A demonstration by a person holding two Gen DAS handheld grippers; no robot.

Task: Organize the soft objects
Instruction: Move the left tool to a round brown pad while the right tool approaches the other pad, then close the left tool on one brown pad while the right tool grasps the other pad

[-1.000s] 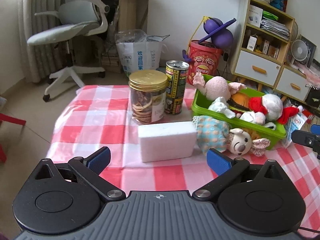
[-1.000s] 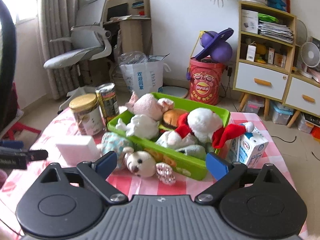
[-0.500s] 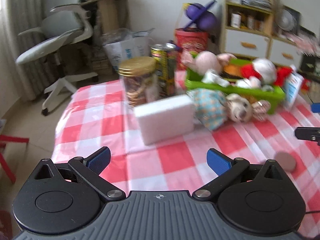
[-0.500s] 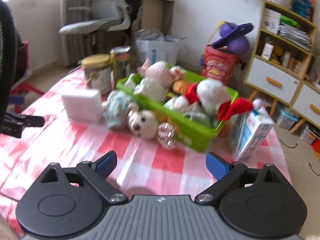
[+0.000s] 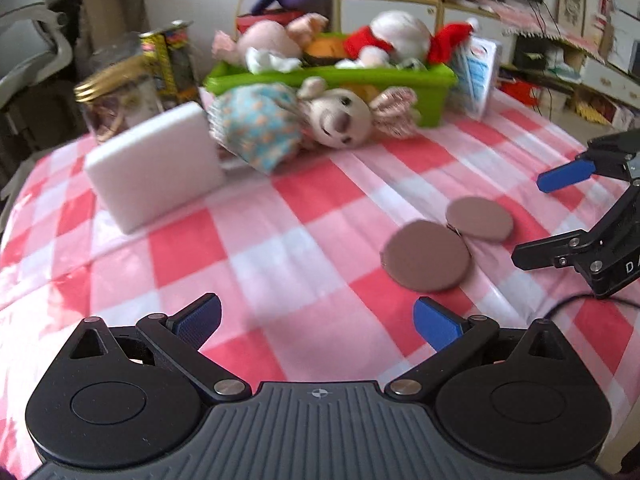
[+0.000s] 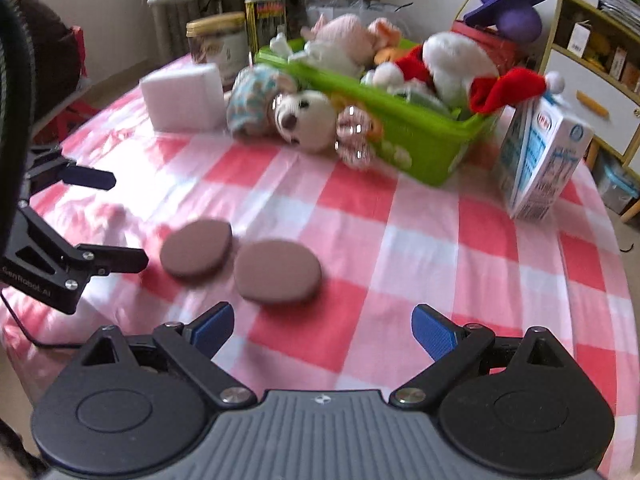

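A green basket point(image 5: 424, 80) point(image 6: 424, 140) holds several plush toys. A plush mouse in a blue dress point(image 5: 296, 120) point(image 6: 288, 112) lies on the checked cloth against the basket's front. Two brown round pads point(image 5: 426, 254) point(image 6: 276, 270) lie side by side on the cloth in front of both grippers. My left gripper point(image 5: 316, 320) is open and empty, low over the cloth, left of the pads. My right gripper point(image 6: 322, 326) is open and empty, just short of the pads. Each gripper shows at the edge of the other's view.
A white foam block point(image 5: 156, 168) point(image 6: 184, 96) stands left of the mouse. A gold-lidded jar point(image 5: 116, 96) and a tall can point(image 5: 168, 60) stand behind it. A milk carton point(image 6: 540, 152) stands right of the basket. Shelves and an office chair stand beyond the table.
Both grippers have dropped lower and tilted down toward the cloth. The two brown pads have come into view. Both stay open.
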